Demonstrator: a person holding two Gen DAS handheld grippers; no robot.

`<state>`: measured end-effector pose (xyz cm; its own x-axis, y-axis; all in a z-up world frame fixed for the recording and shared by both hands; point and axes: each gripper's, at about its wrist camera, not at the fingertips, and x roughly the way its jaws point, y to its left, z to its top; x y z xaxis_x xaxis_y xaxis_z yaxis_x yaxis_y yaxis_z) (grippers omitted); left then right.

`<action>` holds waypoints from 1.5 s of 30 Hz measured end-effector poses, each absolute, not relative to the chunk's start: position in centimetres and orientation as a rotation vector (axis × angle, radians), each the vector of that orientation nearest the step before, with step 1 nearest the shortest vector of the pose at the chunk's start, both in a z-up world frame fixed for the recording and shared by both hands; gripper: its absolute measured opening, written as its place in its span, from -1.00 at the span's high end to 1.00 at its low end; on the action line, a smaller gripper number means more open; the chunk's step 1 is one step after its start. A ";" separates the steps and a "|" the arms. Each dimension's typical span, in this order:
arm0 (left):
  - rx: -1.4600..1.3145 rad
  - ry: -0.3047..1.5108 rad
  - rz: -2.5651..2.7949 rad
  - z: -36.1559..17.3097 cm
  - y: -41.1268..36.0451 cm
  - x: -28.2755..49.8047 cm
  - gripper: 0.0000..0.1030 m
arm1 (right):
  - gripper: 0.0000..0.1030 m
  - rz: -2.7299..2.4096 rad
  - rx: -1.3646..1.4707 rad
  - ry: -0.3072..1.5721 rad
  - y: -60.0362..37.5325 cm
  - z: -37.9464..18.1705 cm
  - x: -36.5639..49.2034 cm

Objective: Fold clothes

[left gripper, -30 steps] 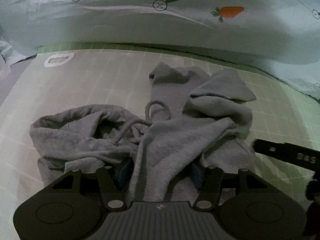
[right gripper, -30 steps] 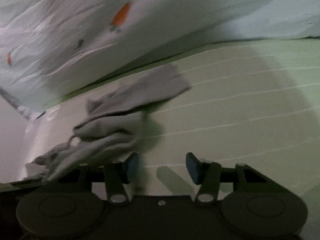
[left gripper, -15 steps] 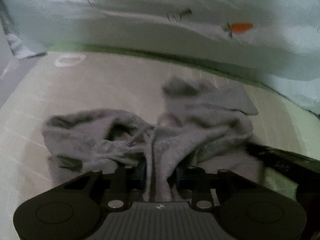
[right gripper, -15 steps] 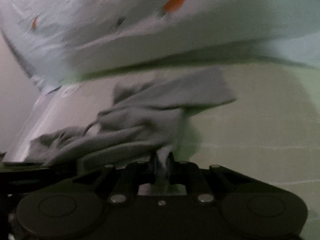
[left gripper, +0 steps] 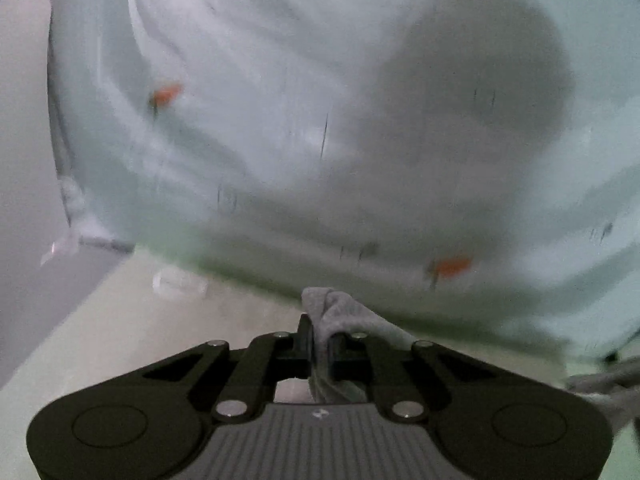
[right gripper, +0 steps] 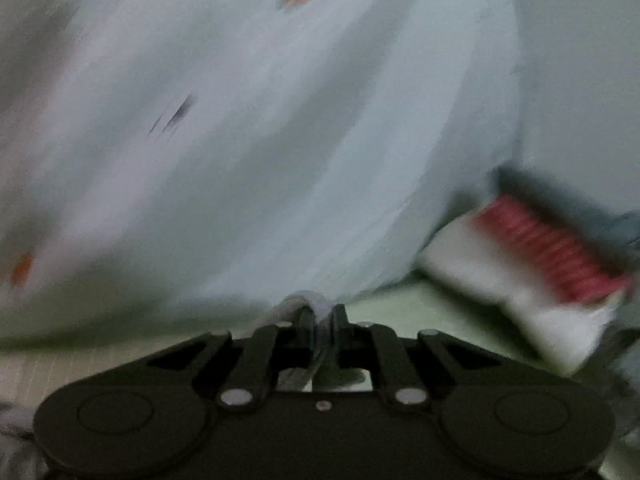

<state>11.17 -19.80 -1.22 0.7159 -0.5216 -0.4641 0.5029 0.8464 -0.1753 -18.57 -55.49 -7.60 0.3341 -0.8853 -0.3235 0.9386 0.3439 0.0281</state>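
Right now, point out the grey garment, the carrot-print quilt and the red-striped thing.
grey garment (left gripper: 340, 314): left wrist view, bunched fold above the tool's closed fingers.
carrot-print quilt (left gripper: 280, 120): left wrist view, pale blue face.
red-striped thing (right gripper: 548, 248): right wrist view, red band.

Left claw (left gripper: 320, 340) is closed, its two fingers pinching a bunch of grey garment (left gripper: 344, 316) between them. Right claw (right gripper: 320, 320) is likewise clamped tight on a pale fold of it.

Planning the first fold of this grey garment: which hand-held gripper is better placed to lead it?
Neither clearly. The left hand-held gripper and the right hand-held gripper are each shut on a bunch of the grey garment. Both views are blurred, and neither shows how the cloth hangs.
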 end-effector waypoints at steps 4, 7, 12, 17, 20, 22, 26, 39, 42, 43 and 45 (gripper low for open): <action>0.007 0.432 -0.498 0.4 -18.8 12.7 0.82 | 0.81 -1.307 0.180 0.194 -55.5 -5.3 -21.5; 0.009 0.548 -0.402 -2.2 -18.3 16.3 0.66 | 0.68 -1.220 0.211 0.284 -56.4 -6.4 -21.4; -0.009 0.748 -0.322 -6.8 -17.8 17.1 0.35 | 0.00 -1.117 0.210 0.466 -54.3 -10.1 -19.3; -0.024 0.851 -0.371 -9.3 -17.2 13.6 0.06 | -0.07 -1.054 0.379 0.518 -51.5 -13.1 -20.9; -0.033 0.929 -0.419 -10.9 -17.4 11.6 -0.05 | -0.07 -1.004 0.477 0.557 -50.0 -14.8 -22.0; -0.031 0.984 -0.457 -12.1 -17.8 10.2 -0.09 | -0.08 -0.961 0.521 0.576 -49.2 -16.0 -21.9; -0.027 1.081 -0.554 -14.4 -19.0 7.2 -0.18 | -0.16 -0.891 0.581 0.612 -47.7 -17.6 -22.0; 0.059 1.232 -0.718 -18.8 -24.0 5.0 -0.30 | -0.50 -0.783 0.657 0.656 -47.1 -20.3 -20.4; 0.072 1.205 -0.779 -18.9 -24.7 4.6 0.13 | -0.04 -0.745 0.666 0.657 -47.2 -20.6 -19.9; 0.075 1.196 -0.810 -18.9 -24.9 4.6 0.85 | 0.38 -0.734 0.661 0.661 -47.2 -20.5 -19.8; 0.084 1.170 -0.825 -18.3 -25.1 4.5 0.84 | 0.77 -0.727 0.627 0.676 -47.0 -20.1 -19.7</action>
<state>4.48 -25.06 -18.26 0.1396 -0.5288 -0.8372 0.6113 0.7112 -0.3473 -19.75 -46.95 -20.06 0.5610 -0.3828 -0.7340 0.7600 0.5896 0.2734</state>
